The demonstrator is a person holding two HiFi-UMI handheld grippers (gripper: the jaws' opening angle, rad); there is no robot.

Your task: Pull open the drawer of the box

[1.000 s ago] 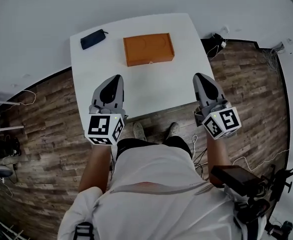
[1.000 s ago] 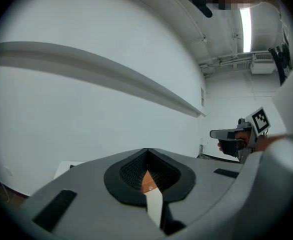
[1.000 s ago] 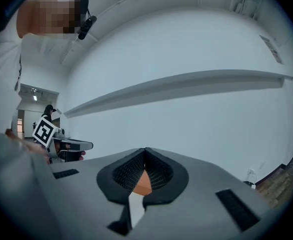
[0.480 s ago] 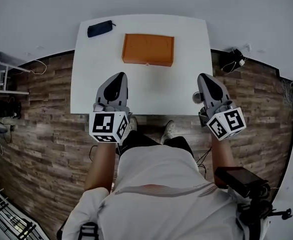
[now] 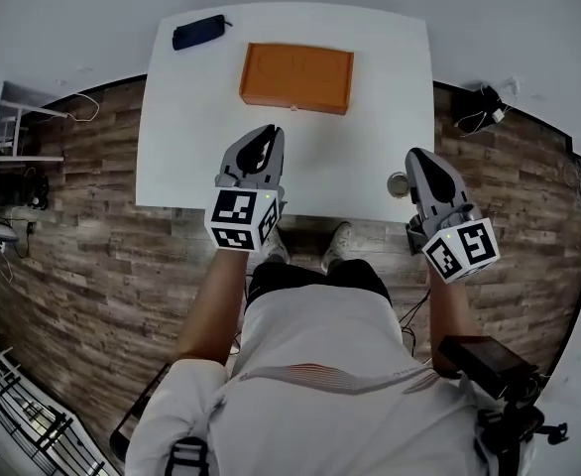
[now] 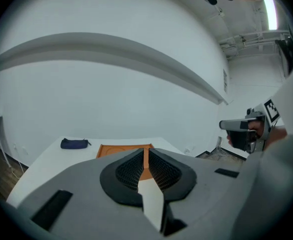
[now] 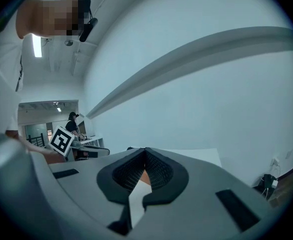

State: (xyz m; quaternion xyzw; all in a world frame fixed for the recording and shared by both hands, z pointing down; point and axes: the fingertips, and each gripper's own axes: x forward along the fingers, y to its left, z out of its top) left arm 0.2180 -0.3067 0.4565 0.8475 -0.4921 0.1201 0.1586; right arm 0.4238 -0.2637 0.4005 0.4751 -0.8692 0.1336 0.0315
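An orange flat box (image 5: 296, 77) lies at the far middle of the white table (image 5: 370, 167), a small pull (image 5: 293, 109) on its near side. My left gripper (image 5: 264, 135) hovers over the table's near half, pointing at the box and well short of it. Its jaws are opening, parted by a thin slit with nothing between them; in the left gripper view the box (image 6: 116, 150) shows beyond the left gripper (image 6: 146, 151). My right gripper (image 5: 416, 157) sits at the table's front right edge, shut and empty, its tips (image 7: 145, 151) meeting.
A dark blue pouch (image 5: 198, 33) lies at the table's far left corner. Cables and a plug (image 5: 489, 102) lie on the wood floor to the right. A white shelf (image 5: 3, 127) stands on the left. A small round object (image 5: 398, 183) sits by the right gripper.
My left gripper has moved forward and to the right over the table, toward the box. The right gripper has stayed by the front right edge.
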